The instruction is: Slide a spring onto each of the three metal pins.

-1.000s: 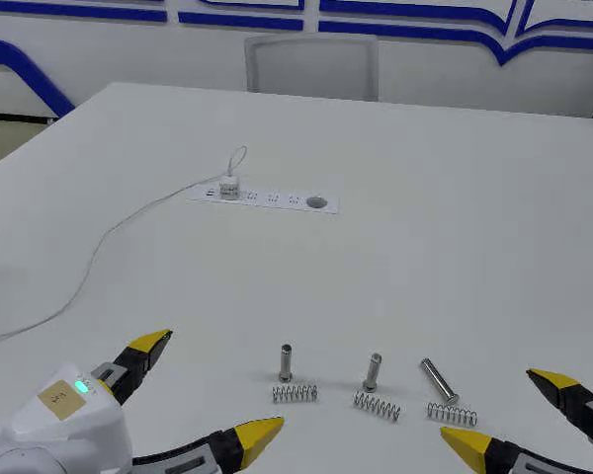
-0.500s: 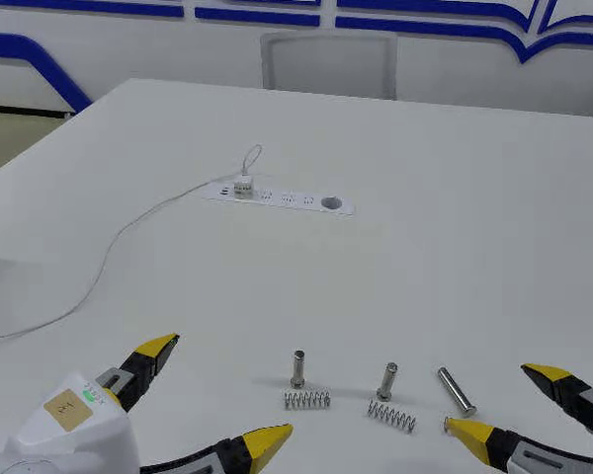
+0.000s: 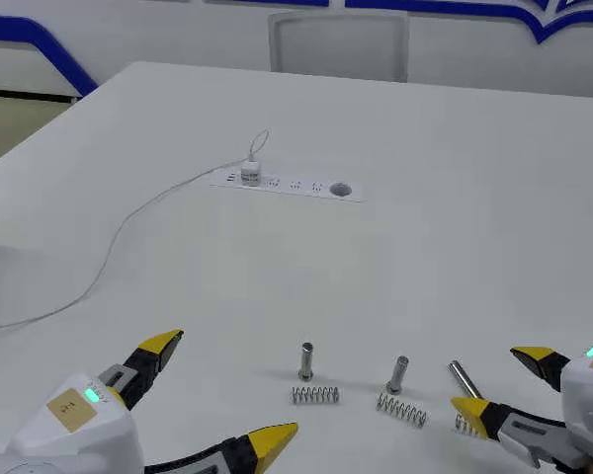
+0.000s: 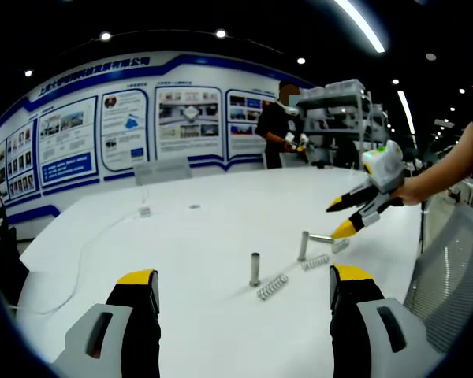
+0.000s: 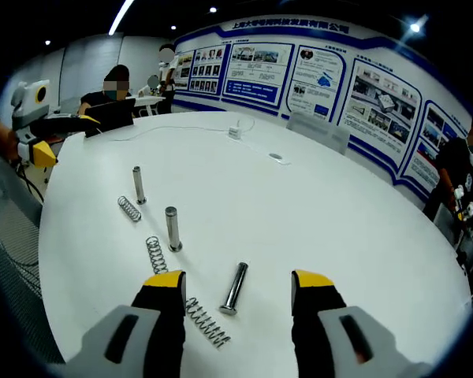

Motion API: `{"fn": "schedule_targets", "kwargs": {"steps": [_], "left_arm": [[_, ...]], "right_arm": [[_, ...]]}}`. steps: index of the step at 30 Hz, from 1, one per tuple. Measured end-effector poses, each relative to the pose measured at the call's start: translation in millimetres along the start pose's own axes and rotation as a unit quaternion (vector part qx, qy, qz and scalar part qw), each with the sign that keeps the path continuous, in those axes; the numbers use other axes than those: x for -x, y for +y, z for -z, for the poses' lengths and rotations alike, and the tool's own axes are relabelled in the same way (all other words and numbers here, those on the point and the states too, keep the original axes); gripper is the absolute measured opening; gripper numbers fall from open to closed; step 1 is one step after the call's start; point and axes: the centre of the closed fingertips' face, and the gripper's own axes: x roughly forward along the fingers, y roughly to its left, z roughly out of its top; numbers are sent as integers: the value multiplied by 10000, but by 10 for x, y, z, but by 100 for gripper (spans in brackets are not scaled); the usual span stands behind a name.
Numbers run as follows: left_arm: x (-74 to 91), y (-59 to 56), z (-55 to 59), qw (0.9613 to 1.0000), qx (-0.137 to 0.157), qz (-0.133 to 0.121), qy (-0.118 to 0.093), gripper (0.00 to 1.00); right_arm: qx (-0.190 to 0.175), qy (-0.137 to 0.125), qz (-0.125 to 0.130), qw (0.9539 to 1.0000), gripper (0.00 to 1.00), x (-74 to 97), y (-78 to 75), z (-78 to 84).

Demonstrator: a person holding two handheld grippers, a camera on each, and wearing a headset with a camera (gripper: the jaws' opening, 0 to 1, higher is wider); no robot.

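Observation:
Three metal pins stand in a row near the table's front edge: the left pin (image 3: 306, 360) (image 4: 255, 269) (image 5: 138, 184) and the middle pin (image 3: 399, 373) (image 5: 172, 228) are upright, while the right pin (image 3: 463, 379) (image 5: 235, 287) lies flat. A loose spring lies in front of each: the left spring (image 3: 315, 395), the middle spring (image 3: 402, 410), and the right spring (image 5: 205, 321). My right gripper (image 3: 501, 383) (image 5: 238, 279) is open, just short of the lying pin, which lies in line with the gap between its jaws. My left gripper (image 3: 217, 391) (image 4: 243, 277) is open and holds nothing, left of the row.
A white power strip (image 3: 287, 184) with a plug and a trailing white cable (image 3: 109, 247) lies mid-table. A grey chair (image 3: 338, 44) stands behind the far edge. A person (image 4: 277, 130) stands in the background.
The head camera has shifted. My right gripper has come in toward the lying pin, and its near tip now partly covers the right spring. The left gripper, pins and springs have not moved.

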Motion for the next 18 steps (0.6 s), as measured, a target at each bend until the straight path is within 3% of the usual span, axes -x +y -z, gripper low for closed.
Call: {"fn": "schedule_targets", "kwargs": {"steps": [9,18], "left_arm": [[8,21,30,10000,20,-44,61,91],[6,28,61,9999,43,-57,133,90]], "right_arm": [[-161,189,-55,9997,45,-158,-19,75],[-640,452,-12,9969,32,-327,-46,167]]}}
